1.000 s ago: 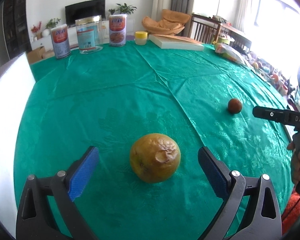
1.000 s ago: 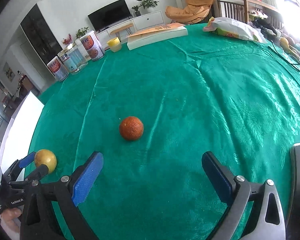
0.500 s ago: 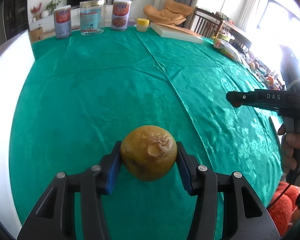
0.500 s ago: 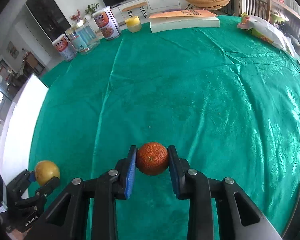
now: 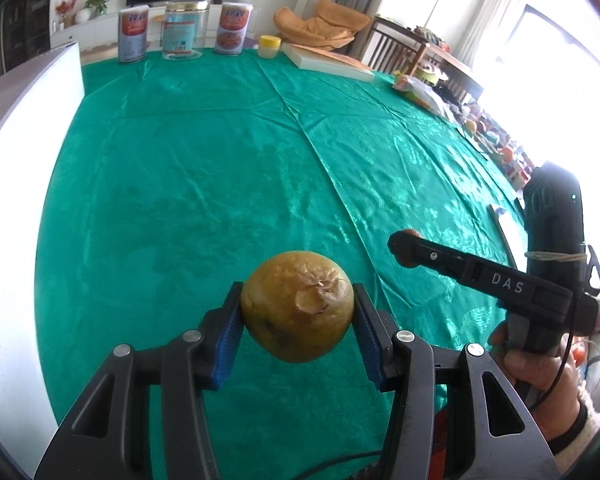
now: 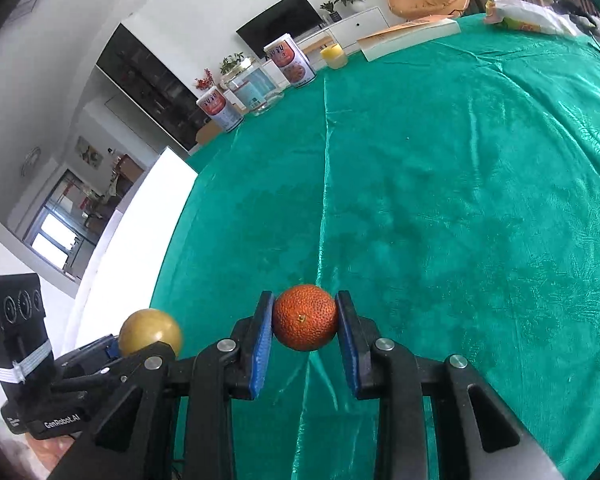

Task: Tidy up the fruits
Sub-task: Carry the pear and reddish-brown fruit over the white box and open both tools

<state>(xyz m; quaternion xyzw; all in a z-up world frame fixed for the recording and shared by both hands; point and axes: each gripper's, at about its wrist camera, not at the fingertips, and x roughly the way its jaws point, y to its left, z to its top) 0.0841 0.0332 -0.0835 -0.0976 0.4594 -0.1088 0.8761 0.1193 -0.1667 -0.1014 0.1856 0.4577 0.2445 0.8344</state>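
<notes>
Gripping a wrinkled yellow fruit (image 5: 297, 306) between blue pads, the left tongs (image 5: 297, 322) hold it above the green-clothed surface (image 5: 204, 184); the right tongs (image 6: 305, 330) clench a small orange (image 6: 305, 322) alongside.

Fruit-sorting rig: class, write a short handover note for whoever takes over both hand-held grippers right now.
Left hand-held gripper: shut on the yellow-brown fruit, held above the green tablecloth.
Right hand-held gripper: shut on the small orange fruit, also off the cloth.
Done: both fruits are picked up.
Left: set them down together; no bowl or tray is visible, so choose a spot. Cans, a jar and a book stand at the far edge.
</notes>
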